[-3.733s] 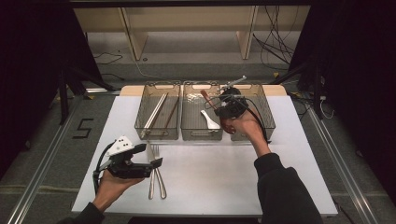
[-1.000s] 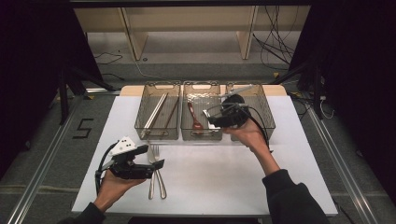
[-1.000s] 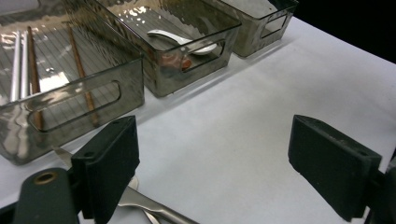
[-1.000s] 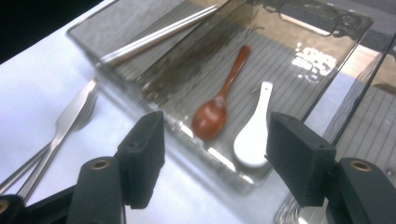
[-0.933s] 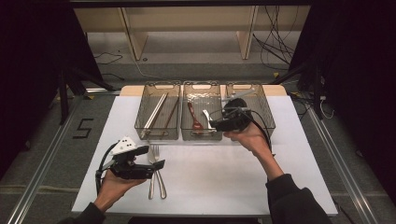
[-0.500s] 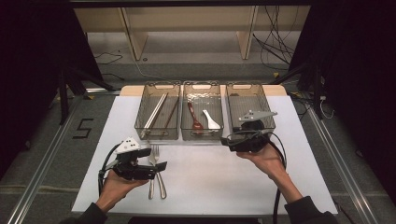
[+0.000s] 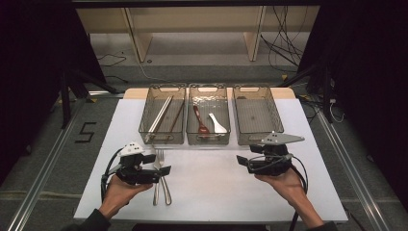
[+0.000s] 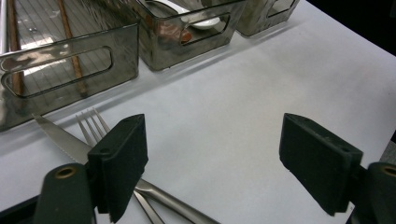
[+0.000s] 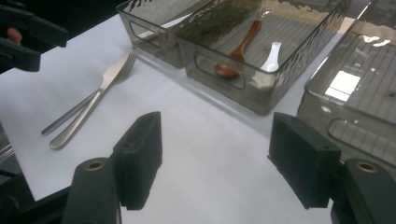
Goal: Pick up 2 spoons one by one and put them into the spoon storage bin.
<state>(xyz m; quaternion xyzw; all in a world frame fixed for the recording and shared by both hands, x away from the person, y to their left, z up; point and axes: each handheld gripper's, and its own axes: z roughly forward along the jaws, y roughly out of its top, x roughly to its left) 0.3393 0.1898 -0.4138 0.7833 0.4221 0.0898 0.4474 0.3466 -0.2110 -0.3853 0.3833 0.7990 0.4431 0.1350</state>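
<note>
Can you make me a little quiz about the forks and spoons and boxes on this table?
1. True or false: the right tool is holding a spoon.
2. Which bin holds the brown spoon and the white spoon? A) the left bin B) the middle bin C) the right bin
3. Fill in: beside the left tool, on the white table, a knife and a ____ lie together.

Key: 1 false, its jaws are open and empty. 2 B. 3 fork.
</note>
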